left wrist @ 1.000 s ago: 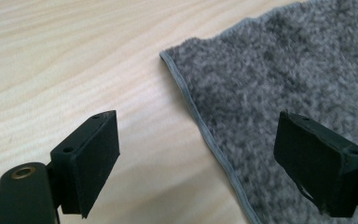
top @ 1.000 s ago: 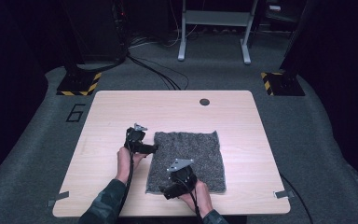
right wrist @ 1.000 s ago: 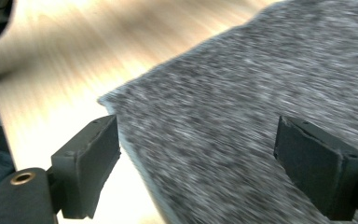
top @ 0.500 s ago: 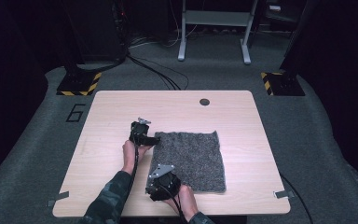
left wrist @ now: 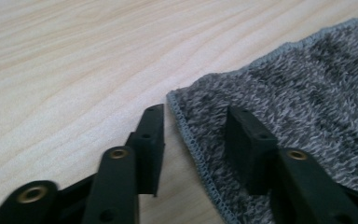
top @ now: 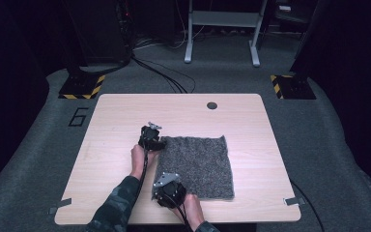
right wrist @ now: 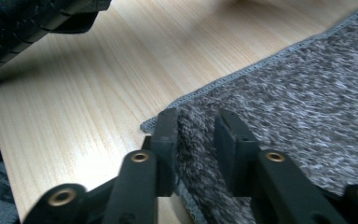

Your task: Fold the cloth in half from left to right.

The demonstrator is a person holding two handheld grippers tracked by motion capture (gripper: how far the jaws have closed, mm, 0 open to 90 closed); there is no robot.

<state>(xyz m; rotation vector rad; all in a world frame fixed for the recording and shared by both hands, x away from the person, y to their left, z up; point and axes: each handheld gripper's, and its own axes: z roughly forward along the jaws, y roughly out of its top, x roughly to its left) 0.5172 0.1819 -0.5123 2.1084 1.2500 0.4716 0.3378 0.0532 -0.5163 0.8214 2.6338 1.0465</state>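
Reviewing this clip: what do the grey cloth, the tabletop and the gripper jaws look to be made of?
Cloth: looks like looped terry or knit, mottled grey, with a stitched hem. Table: pale wood-grain surface, smooth and matte; laminate or real wood can't be told. Left gripper and right gripper jaws: matte black, probably plastic, with brass-coloured rivets.

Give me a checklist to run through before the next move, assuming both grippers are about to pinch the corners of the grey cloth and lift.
1. Left gripper straddles the far-left corner of the grey knitted cloth, jaws open: ok.
2. Right gripper straddles the near-left corner, jaws open with fabric bunched between them: ok.
3. Either gripper closed on the fabric: not ok, a gap shows at both.
4. Cloth lies flat on the light wooden table, nothing resting on it: ok.
5. Each jaw's lower edge is under the hem: cannot tell.
6. Trailing cables clear of the cloth: cannot tell.
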